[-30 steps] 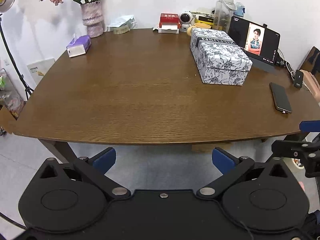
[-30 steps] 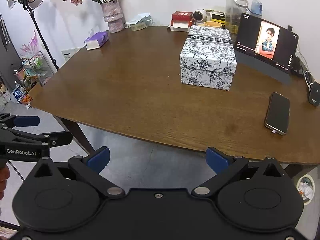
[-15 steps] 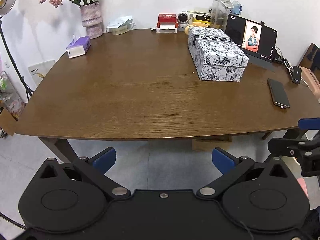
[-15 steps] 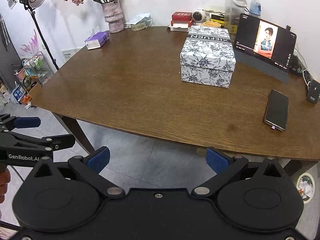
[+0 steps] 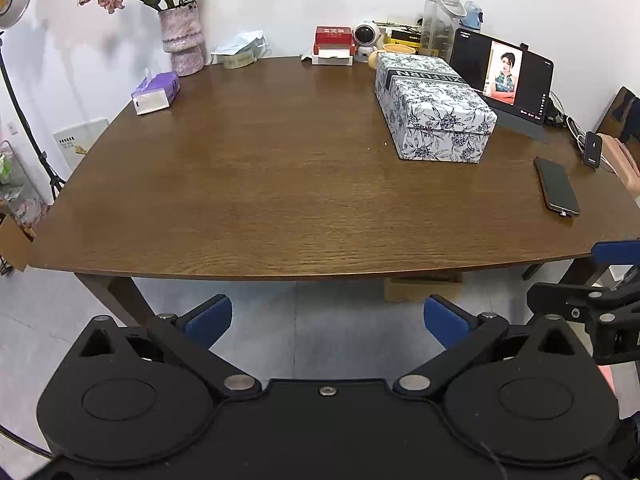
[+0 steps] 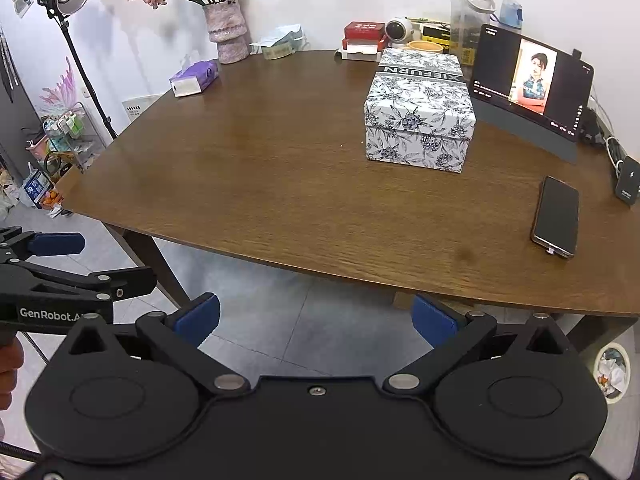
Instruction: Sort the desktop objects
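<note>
Two tongs spread, bench untouched

Both tongs are held off the near edge of the bench (image 5: pixel 280 184), over the tiled floor. The left tongs (image 5: pixel 326 314) are spread wide, blue pads (image 5: pixel 210 314) apart, nothing between them. The right tongs (image 6: pixel 316 316) are likewise spread and empty; they are also seen at the right edge of the left wrist frame, well short of the bench top.

On the bench, right of centre in both frames, a floral-printed box (image 5: pixel 434 116) is seen lying flat, lid on. Just behind it, at upper right, a tablet (image 6: pixel 530 84) is propped upright with its screen lit. A dark phone (image 6: pixel 556 216) is noted face up near the right edge of the bench, apart from the box. A small black device (image 6: pixel 628 180) stands further right, beside white cables.

Along the far edge are recorded: a purple tissue pack (image 5: pixel 156 92) at upper left, a vase (image 5: pixel 182 40) of pink flowers, a red box (image 5: pixel 334 38), a small round camera (image 5: pixel 366 36), and a clear jug (image 5: pixel 440 16).
</note>
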A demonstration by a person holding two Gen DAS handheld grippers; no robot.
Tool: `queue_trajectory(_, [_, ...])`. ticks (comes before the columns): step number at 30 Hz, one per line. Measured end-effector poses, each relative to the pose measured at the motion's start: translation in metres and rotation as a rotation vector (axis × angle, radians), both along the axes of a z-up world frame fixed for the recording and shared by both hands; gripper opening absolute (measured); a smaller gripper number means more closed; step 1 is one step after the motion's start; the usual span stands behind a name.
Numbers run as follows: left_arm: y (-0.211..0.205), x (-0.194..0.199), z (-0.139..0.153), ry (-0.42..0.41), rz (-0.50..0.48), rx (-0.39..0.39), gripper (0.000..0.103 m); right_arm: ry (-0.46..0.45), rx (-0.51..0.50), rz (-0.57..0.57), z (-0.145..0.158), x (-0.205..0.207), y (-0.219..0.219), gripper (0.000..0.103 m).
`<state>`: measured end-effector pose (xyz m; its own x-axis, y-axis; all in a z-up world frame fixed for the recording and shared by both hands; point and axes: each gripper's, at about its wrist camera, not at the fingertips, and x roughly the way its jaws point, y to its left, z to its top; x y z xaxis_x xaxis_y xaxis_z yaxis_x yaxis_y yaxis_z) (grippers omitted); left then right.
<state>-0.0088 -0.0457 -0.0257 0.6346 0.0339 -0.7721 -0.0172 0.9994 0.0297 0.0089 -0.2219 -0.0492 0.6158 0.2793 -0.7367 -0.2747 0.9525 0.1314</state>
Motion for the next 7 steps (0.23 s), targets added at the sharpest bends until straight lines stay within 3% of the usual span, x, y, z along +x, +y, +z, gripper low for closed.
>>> queue_trajectory(7, [0.002, 0.0025, -0.002, 0.012, -0.012, -0.016, 0.103, 0.003, -0.003, -0.003, -0.0016, 0.0015, 0.0015, 0.103])
